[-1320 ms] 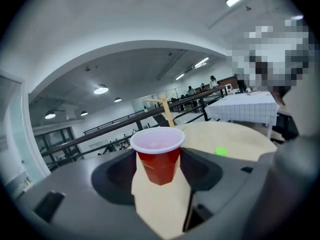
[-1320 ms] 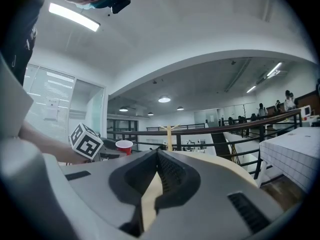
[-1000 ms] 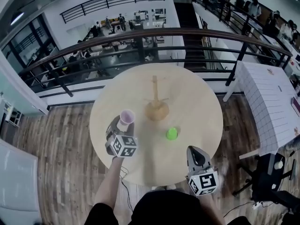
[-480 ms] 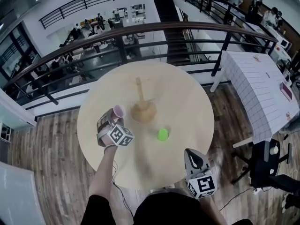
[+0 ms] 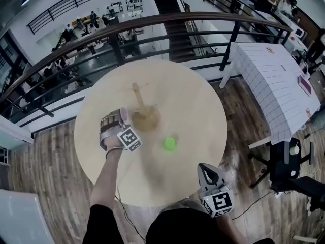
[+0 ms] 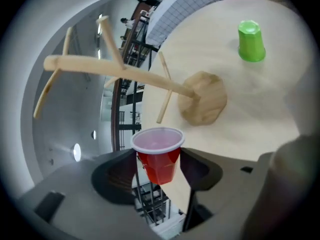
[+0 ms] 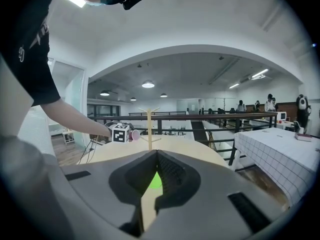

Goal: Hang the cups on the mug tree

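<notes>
A wooden mug tree (image 5: 137, 96) stands on its round base near the middle of the round table (image 5: 198, 105). Its pegs are bare. My left gripper (image 5: 118, 121) is just left of the base, shut on a red cup (image 5: 124, 114) that is tipped on its side. In the left gripper view the red cup (image 6: 159, 159) sits between the pads with its mouth toward the tree (image 6: 115, 71). A green cup (image 5: 169, 144) stands upside down on the table right of the tree. My right gripper (image 5: 207, 171) hovers shut and empty at the table's front edge.
A dark railing (image 5: 167, 24) runs behind the table, with a drop to a lower floor beyond it. A white gridded table (image 5: 277, 80) and a black chair (image 5: 289, 166) stand to the right on the wooden floor.
My left gripper has carried the red cup closer to the tree's base and rolled it from upright onto its side. The right gripper has stayed where it was.
</notes>
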